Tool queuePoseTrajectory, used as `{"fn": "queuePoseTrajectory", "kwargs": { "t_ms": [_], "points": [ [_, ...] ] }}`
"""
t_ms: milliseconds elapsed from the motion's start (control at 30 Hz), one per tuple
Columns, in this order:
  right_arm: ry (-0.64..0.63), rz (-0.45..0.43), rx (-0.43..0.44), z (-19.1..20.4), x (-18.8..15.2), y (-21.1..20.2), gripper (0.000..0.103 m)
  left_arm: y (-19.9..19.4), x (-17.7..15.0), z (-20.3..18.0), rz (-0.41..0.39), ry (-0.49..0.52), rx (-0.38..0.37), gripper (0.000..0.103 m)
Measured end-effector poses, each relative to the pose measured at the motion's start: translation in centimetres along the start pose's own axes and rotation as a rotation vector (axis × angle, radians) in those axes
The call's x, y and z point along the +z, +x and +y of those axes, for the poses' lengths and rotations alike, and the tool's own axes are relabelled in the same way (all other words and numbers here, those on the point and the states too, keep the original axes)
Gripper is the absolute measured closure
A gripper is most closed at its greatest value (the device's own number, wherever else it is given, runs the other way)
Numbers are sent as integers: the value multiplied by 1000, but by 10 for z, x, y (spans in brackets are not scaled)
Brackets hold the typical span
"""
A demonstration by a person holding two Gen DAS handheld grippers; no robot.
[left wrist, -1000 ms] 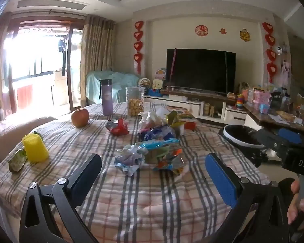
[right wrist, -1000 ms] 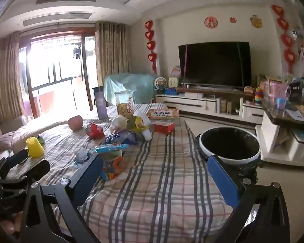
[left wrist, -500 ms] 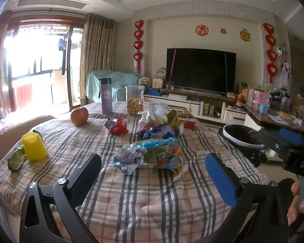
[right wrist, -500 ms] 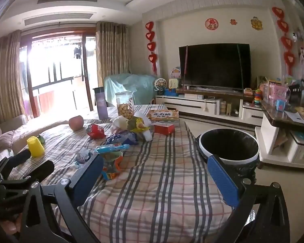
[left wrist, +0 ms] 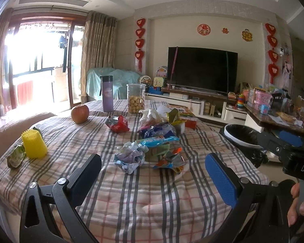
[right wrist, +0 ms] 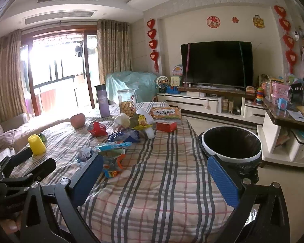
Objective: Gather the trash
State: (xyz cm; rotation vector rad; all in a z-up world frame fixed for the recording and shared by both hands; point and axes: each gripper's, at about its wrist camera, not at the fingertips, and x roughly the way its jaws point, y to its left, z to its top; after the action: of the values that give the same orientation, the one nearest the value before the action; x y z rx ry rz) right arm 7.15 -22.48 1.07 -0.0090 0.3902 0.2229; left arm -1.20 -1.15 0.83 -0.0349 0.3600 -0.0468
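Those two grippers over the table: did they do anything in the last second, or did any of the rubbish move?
Both pulled back and rose slightly, so the table looks a bit farther off. Neither the left gripper nor the right gripper took or released anything; their fingers stayed wide open. The crumpled wrappers, apple and bin stayed put.

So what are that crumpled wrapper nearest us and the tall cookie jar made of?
The crumpled wrapper looks like thin plastic or foil film: sharp creases with shiny highlights. The cookie jar seems to be clear plastic or glass, since the cookies show through its glossy wall; which one, I can't tell.
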Motion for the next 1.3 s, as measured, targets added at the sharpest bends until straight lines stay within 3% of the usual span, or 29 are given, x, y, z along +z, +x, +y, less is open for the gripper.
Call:
{"fn": "queuePoseTrajectory", "kwargs": {
  "t_ms": [1300],
  "points": [
    [20,25,30,5,-2,4,0,4,-2,4,6,-4,-1,1]
  ]
}}
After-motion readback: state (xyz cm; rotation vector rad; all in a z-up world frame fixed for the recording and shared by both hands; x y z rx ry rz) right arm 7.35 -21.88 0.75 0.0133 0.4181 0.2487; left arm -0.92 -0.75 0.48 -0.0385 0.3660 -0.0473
